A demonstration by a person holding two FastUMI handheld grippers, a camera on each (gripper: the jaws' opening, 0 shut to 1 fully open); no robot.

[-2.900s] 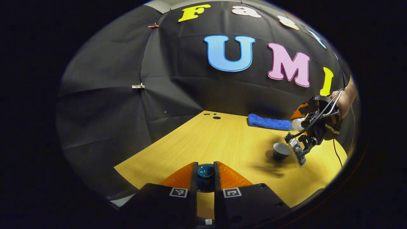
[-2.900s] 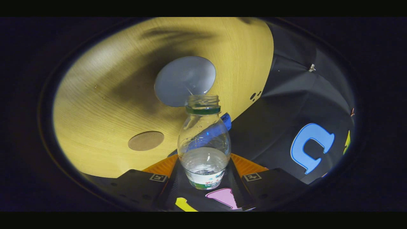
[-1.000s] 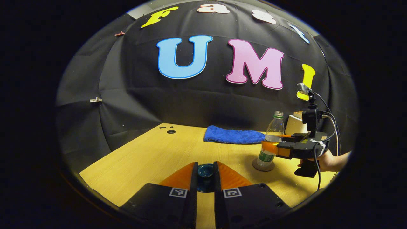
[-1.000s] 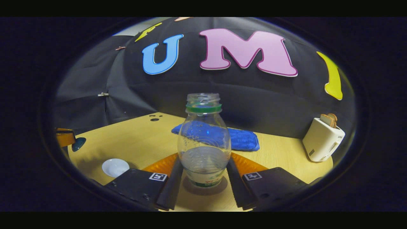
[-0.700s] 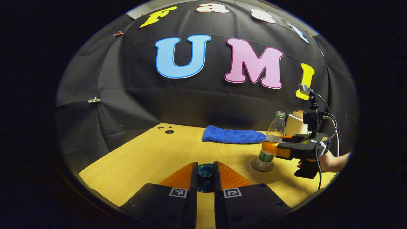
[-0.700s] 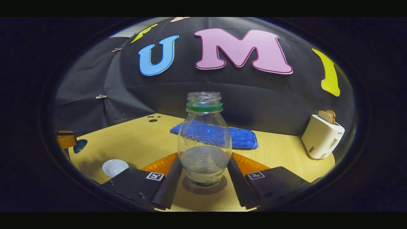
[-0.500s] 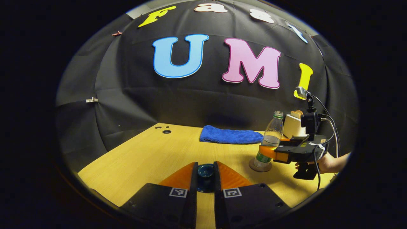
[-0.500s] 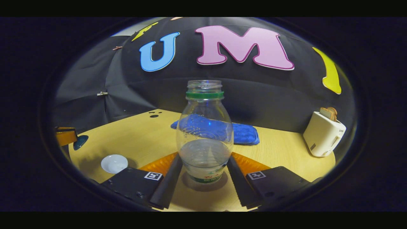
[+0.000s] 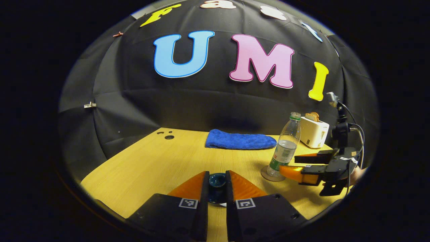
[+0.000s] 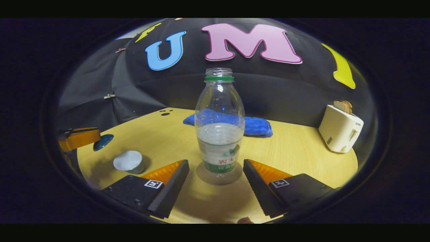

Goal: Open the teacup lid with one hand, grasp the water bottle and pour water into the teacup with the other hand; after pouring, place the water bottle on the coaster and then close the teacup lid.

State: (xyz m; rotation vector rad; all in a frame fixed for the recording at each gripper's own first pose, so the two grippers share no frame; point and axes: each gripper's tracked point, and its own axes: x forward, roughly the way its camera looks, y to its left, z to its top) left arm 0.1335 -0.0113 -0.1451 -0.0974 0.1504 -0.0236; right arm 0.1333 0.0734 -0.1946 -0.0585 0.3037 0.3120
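1. Now that the right gripper (image 10: 215, 183) has let go, the water bottle (image 10: 220, 129) is standing upright on the coaster (image 10: 219, 174), no longer clamped as it was a second ago; the fingers are spread wide and sitting clear on either side of the bottle's base.
2. That is closing out the placing step, I judge, leaving only the lid to go back on.
3. The left gripper (image 9: 217, 186) is pinching the teacup lid (image 9: 217, 181) between nearly closed fingers, holding it above the table (image 9: 151, 161).
4. The teacup (image 10: 129, 161) is sitting open to the left of the bottle, well apart from it, with bare table between them.
5. Behind the bottle, the blue cloth (image 10: 255, 126) is lying by the wall; the toaster (image 10: 340, 128) is standing far right of the bottle near the table's edge.
6. The lid's path to the cup is looking unobstructed, provided the right gripper is backing straight away from the bottle.
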